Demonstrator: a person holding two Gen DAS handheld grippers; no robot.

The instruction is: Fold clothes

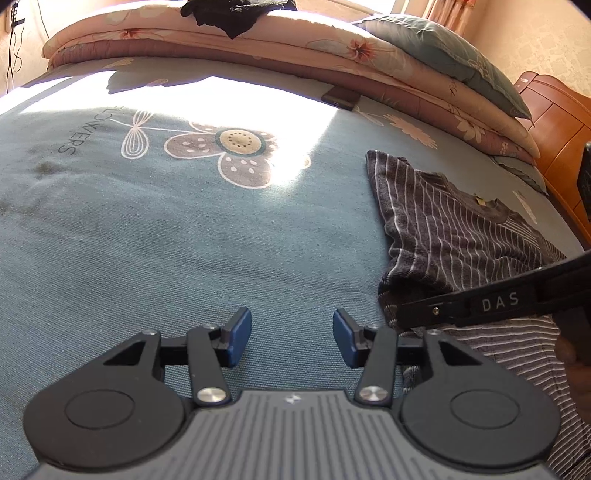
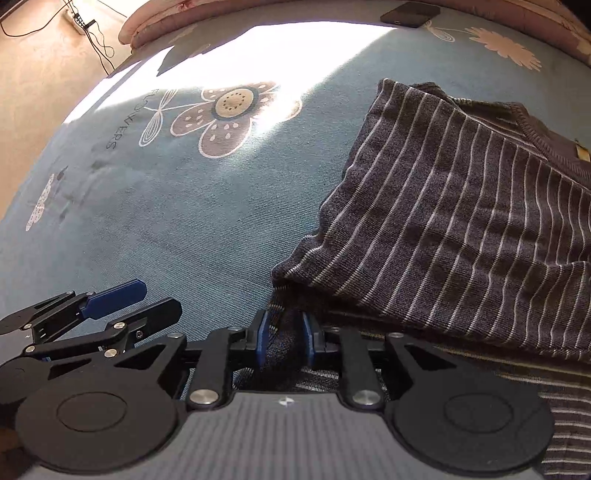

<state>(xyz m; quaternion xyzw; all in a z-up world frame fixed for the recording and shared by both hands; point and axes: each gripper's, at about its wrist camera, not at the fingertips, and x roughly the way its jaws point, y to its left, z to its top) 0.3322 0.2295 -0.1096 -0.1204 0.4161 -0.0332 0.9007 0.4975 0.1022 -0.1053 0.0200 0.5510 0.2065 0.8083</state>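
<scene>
Blue cloth: a denim-toned bedsheet (image 1: 147, 240) covers the bed, printed with a large brown flower (image 1: 236, 155) and the word FLOWERS; a bright patch of sun falls across its far half.
Striped garment: a dark grey top with thin white stripes (image 2: 461, 206) lies folded over on the sheet, to the right in both views, its neckline and a small label towards the far right.
Right gripper (image 2: 285, 339): its blue pads are clamped on a bunched fold of the garment's near edge (the cloth fills the narrow gap between them), low against the sheet.
Left gripper (image 1: 291, 338): jaws parted, nothing between them, only bare sheet beneath; it sits just left of the garment's near corner and does not touch it.
Seen from the other side: in the right wrist view the left gripper (image 2: 110, 306) shows at the lower left, one blue pad raised above the sheet.
Bedding behind: folded pink floral quilts (image 1: 332, 74) are stacked along the far edge, with a grey-blue pillow (image 1: 443, 59) on top and a dark item (image 1: 236, 14) draped over them.
Phone: a dark phone (image 1: 340, 98) lies flat on the sheet beside the quilts.
Bed frame: wooden headboard (image 1: 554, 122) at the far right.
</scene>
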